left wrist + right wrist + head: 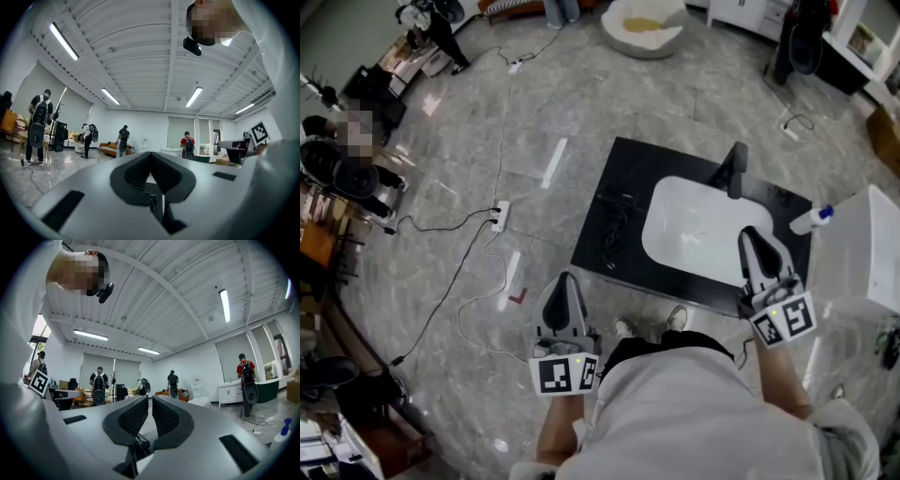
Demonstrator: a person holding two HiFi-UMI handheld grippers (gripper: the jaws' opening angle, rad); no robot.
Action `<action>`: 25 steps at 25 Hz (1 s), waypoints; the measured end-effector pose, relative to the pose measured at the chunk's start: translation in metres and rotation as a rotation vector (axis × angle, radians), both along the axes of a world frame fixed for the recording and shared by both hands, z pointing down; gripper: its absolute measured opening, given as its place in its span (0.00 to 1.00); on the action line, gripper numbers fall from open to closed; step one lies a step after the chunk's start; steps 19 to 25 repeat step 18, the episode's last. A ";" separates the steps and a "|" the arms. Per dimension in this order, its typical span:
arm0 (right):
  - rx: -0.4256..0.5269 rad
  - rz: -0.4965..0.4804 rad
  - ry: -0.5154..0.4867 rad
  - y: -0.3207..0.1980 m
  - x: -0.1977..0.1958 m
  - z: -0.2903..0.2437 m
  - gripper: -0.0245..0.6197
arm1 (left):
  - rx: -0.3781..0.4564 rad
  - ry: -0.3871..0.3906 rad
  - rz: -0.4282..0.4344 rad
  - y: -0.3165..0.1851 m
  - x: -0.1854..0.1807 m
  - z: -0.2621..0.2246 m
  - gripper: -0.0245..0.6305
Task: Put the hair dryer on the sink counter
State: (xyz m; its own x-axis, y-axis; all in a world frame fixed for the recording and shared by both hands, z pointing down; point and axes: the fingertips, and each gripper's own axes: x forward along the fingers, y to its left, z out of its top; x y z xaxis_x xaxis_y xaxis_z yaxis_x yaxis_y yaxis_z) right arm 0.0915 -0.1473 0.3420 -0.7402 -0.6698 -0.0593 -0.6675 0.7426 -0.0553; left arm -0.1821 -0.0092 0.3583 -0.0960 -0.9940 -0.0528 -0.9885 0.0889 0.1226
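Hair dryer [615, 230]: dark shape w/ cord, lay on black sink counter [592, 255], left of basin [694, 230]. Long axis approx. far-to-near; nozzle dir. unclear. Left gripper [565, 279] jaws closed, empty. Right gripper [753, 234] jaws at a narrow slit, empty.

1. A big open work hall, not a home: a black sink tabletop [637, 164] stands alone on the marble floor [581, 94].
2. Cables [441, 227] and a power strip [500, 215] lie across that floor.
3. People with backpacks [187, 146] stand under long strip lights [193, 96].
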 end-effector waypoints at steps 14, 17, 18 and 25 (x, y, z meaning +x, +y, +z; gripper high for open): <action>0.008 -0.034 0.008 0.008 -0.004 -0.008 0.11 | 0.007 -0.003 -0.014 -0.002 0.003 -0.002 0.04; 0.009 -0.036 0.014 0.006 -0.003 -0.007 0.11 | 0.006 -0.004 -0.014 -0.004 0.005 -0.001 0.04; 0.010 -0.035 0.017 0.005 -0.003 -0.007 0.11 | 0.005 -0.006 -0.013 -0.004 0.006 -0.001 0.04; 0.010 -0.035 0.017 0.005 -0.003 -0.007 0.11 | 0.005 -0.006 -0.013 -0.004 0.006 -0.001 0.04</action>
